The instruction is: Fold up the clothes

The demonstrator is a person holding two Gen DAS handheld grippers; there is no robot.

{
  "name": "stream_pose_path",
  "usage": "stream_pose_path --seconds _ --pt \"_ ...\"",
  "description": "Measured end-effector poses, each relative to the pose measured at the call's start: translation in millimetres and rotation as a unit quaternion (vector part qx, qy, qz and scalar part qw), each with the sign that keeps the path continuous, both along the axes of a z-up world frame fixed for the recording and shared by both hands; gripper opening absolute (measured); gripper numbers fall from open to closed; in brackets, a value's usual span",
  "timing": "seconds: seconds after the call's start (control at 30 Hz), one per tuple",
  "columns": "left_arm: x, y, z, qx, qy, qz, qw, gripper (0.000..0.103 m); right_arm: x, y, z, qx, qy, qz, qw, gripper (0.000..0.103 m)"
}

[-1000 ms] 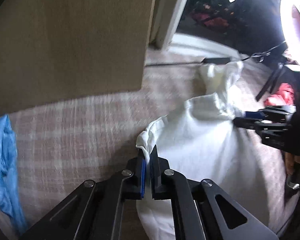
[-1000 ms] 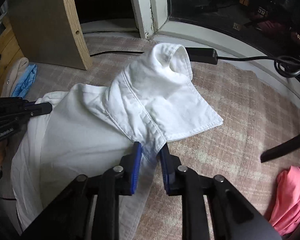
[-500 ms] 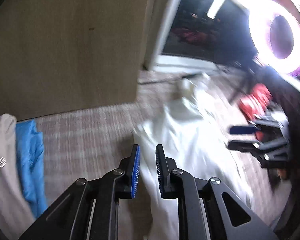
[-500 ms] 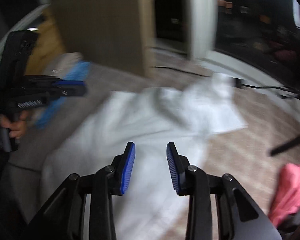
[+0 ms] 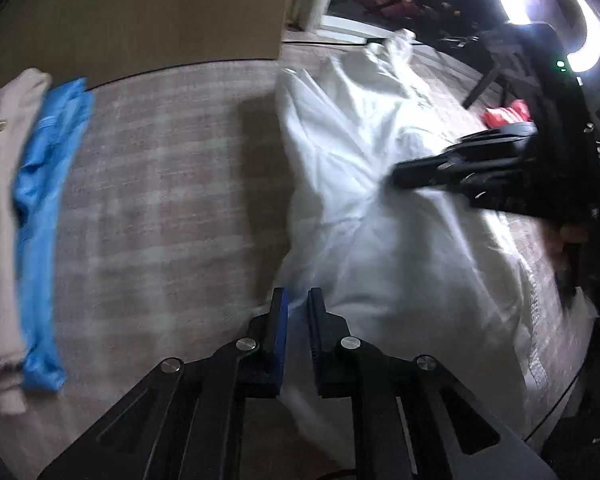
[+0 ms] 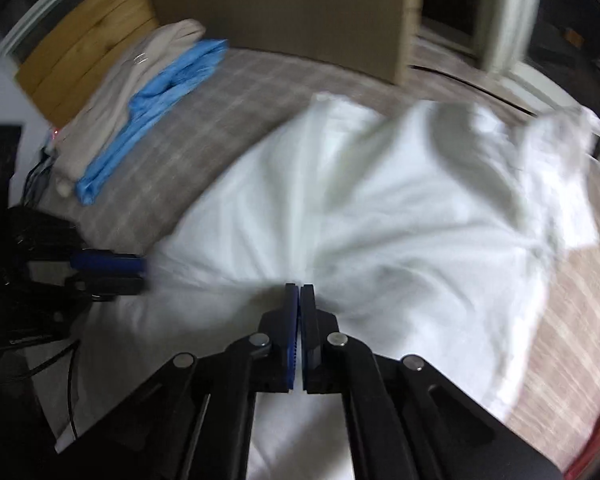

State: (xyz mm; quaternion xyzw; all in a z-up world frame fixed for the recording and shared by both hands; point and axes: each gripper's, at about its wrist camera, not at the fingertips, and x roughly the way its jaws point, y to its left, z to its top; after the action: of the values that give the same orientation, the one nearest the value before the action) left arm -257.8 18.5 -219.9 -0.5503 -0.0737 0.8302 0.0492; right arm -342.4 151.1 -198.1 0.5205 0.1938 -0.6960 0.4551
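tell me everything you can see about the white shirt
The white shirt is a thin, woven-looking garment lying crumpled on the plaid bed cover, its collar end bunched at the far side towards the window. Creases radiate from the spot where the right gripper is shut on its cloth. The left gripper is closing over its near-left edge, with white fabric between the fingers. Motion blur hides any buttons or seams.

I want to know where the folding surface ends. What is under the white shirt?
The white shirt lies on a checked cover, which shows around it on both sides. Whatever is directly beneath the shirt's middle is covered and cannot be seen.
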Motion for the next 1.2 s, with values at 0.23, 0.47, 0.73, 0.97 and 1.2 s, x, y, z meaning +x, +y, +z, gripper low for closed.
stream_pose_path --seconds 0.23,0.47,0.73,0.97,1.2 --pt "79 10 54 0.038 0.026 -0.009 0.9989 0.008 60 55 49 -0.048 -0.027 0.040 0.998 0.004" --pt "170 56 102 0.064 0.019 -0.048 0.9966 0.008 156 119 34 -0.052 -0.149 0.055 0.986 0.005" --pt "248 42 150 0.049 0.043 -0.058 0.9962 0.037 207 220 93 -0.084 -0.070 -0.129 0.986 0.069" --pt "234 49 24 0.091 -0.080 -0.032 0.9921 0.036 259 249 15 -0.003 -0.045 -0.258 0.965 0.069" --pt "238 80 0 0.094 -0.087 -0.067 0.9895 0.037 290 244 -8 0.009 -0.028 -0.302 0.953 0.069"
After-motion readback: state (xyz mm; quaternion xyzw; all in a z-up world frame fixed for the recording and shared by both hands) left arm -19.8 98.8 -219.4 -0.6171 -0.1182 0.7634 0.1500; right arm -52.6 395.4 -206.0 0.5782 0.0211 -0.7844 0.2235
